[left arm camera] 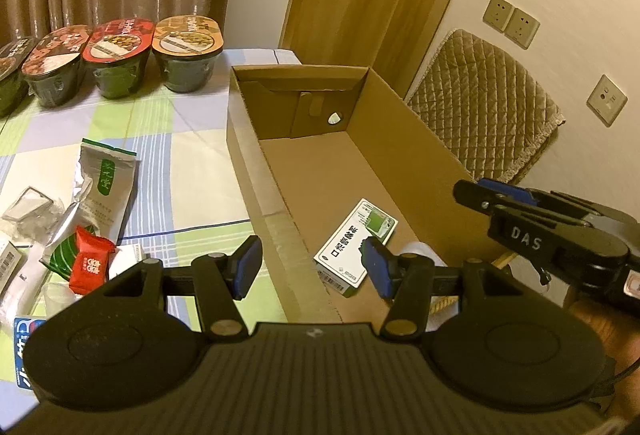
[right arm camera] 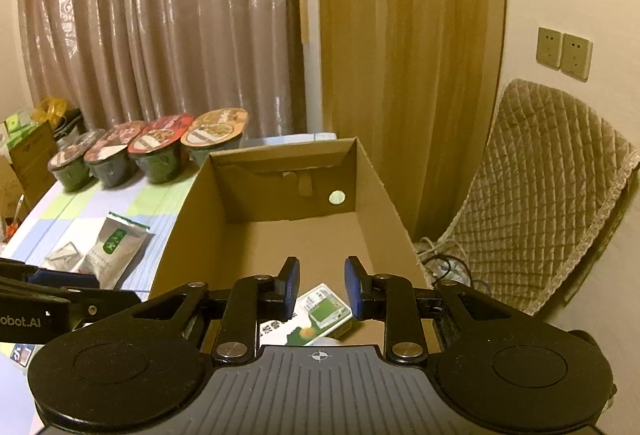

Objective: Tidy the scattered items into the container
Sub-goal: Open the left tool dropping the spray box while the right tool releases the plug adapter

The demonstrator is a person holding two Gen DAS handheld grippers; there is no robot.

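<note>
Cardboard walls of the container (left arm camera: 248, 139) sit just ahead of my left hand-held gripper (left arm camera: 310, 267), whose jaws are spread wide with nothing between them. My right hand-held gripper (right arm camera: 322, 289) hovers over the box's near end, also released and empty. Directly below and between its pads lies a white-and-green carton (right arm camera: 320, 311), already resting flat on the box floor.

Off to the left of my left hand-held gripper, the loose items wait on the checked tabletop (left arm camera: 176, 123). Nearest is a red snack packet (left arm camera: 90, 266): light, crinkly, likely slippery, so I would pinch it across its puffed middle. Just beyond it sits a silver foil pouch (left arm camera: 106, 187), soft and creased; its flat upper seam looks the firmest hold. A clear wrapped piece (left arm camera: 28, 205) lies further left, though I cannot tell what it holds.

Farthest away, four lidded bowls (left arm camera: 120, 59) stand in a row, rigid and bulky, best gripped at the rim.
</note>
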